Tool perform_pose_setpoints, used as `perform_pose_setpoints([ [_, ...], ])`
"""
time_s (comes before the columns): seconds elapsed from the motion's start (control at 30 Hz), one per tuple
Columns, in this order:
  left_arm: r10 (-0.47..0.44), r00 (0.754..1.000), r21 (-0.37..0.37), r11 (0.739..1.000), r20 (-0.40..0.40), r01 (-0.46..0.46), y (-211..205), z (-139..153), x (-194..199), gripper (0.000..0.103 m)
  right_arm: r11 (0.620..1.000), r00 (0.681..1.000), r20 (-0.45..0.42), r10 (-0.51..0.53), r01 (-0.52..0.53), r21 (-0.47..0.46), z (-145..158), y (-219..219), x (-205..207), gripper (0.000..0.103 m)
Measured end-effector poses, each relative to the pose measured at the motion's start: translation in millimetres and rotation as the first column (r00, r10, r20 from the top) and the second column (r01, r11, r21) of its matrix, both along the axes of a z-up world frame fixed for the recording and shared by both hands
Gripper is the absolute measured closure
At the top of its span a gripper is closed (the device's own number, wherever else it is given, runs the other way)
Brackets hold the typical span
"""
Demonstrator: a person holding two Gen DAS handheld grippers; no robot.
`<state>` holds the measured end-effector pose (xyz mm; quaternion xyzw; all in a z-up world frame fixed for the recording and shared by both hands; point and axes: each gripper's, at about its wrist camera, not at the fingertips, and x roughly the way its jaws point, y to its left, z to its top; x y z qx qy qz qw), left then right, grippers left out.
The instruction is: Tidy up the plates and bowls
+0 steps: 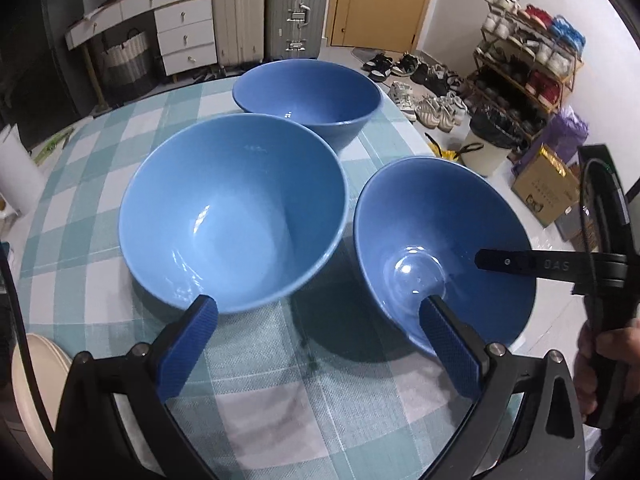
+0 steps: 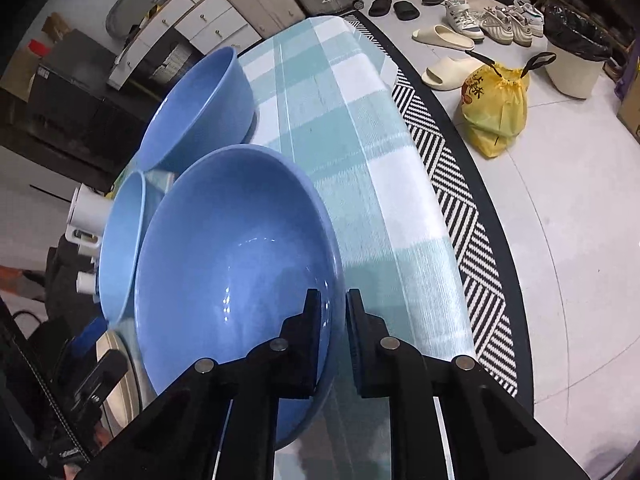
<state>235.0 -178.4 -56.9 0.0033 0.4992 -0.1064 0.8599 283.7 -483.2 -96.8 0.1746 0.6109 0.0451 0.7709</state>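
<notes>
The left claw [image 1: 316, 332] hangs spread wide and empty before the big glossy blue ceramic bowl [image 1: 232, 212] on the checked-cloth counter [image 1: 80, 184]. To its right, the right claw [image 2: 333, 340] is clamped on the tilted blue bowl's [image 2: 236, 280] rim. Keep that pinch firm, level it, then nest it centred.

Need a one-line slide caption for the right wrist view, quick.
Right gripper shut on the rim of a tilted blue bowl, two more blue bowls behind on the checked tablecloth.
</notes>
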Motion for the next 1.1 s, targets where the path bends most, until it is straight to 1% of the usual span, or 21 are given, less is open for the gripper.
perform_pose_setpoints([
  [0.1, -0.012, 1.0, -0.011, 1.0, -0.023, 0.011, -4.4, -5.1, -5.2, 0.001, 1.0, 1.0, -0.011, 0.025, -0.025, 0.003, 0.2, 2.7, -11.6, 0.09],
  [0.17, -0.016, 1.0, 0.008, 1.0, -0.026, 0.016, -8.5, -7.6, -8.4, 0.001, 0.999, 0.999, -0.014, 0.033, -0.033, 0.001, 0.6, 4.0, -17.0, 0.09],
  [0.43, -0.032, 0.999, 0.056, 0.998, 0.0, 0.032, -16.5, -11.2, -22.2, 0.002, 0.997, 0.997, -0.029, 0.078, -0.078, 0.001, 0.5, 10.6, -33.1, 0.09],
  [0.5, -0.03, 0.999, 0.06, 0.998, 0.022, 0.028, -15.8, -11.0, -25.7, 0.003, 0.995, 0.995, -0.031, 0.095, -0.095, 0.004, 0.2, 14.2, -37.7, 0.09],
  [0.6, -0.039, 0.999, 0.041, 0.998, 0.025, 0.037, -14.4, -12.9, -30.4, 0.004, 0.993, 0.993, -0.036, 0.116, -0.116, 0.021, -0.9, 18.5, -47.4, 0.09],
  [0.67, -0.046, 0.999, 0.029, 0.999, 0.024, 0.045, -13.3, -14.6, -34.1, 0.011, 0.992, 0.991, -0.039, 0.125, -0.123, 0.033, -1.8, 21.1, -52.7, 0.09],
  [0.8, -0.065, 0.998, 0.017, 0.998, 0.02, 0.064, -11.2, -18.4, -41.3, 0.015, 0.989, 0.988, -0.047, 0.144, -0.142, 0.052, -3.0, 26.8, -63.1, 0.09],
  [0.87, -0.072, 0.997, 0.0, 0.997, 0.015, 0.072, -8.8, -20.2, -44.9, 0.028, 0.986, 0.987, -0.05, 0.154, -0.151, 0.067, -3.7, 29.7, -67.2, 0.09],
  [0.93, -0.08, 0.997, -0.02, 0.997, -0.002, 0.08, -7.3, -22.8, -48.0, 0.035, 0.985, 0.986, -0.051, 0.161, -0.157, 0.074, -3.6, 33.1, -72.4, 0.09],
  [1.0, -0.094, 0.995, -0.041, 0.995, -0.014, 0.093, -6.9, -26.3, -52.2, 0.036, 0.984, 0.985, -0.051, 0.167, -0.162, 0.078, -3.3, 36.5, -76.3, 0.09],
  [1.07, -0.107, 0.994, -0.052, 0.993, -0.024, 0.105, -7.1, -29.9, -56.6, 0.046, 0.983, 0.984, -0.052, 0.172, -0.168, 0.079, -3.4, 39.7, -79.6, 0.09],
  [1.1, -0.115, 0.993, -0.056, 0.992, -0.037, 0.113, -7.3, -32.7, -58.0, 0.049, 0.983, 0.984, -0.051, 0.172, -0.167, 0.079, -3.2, 40.0, -80.2, 0.09],
])
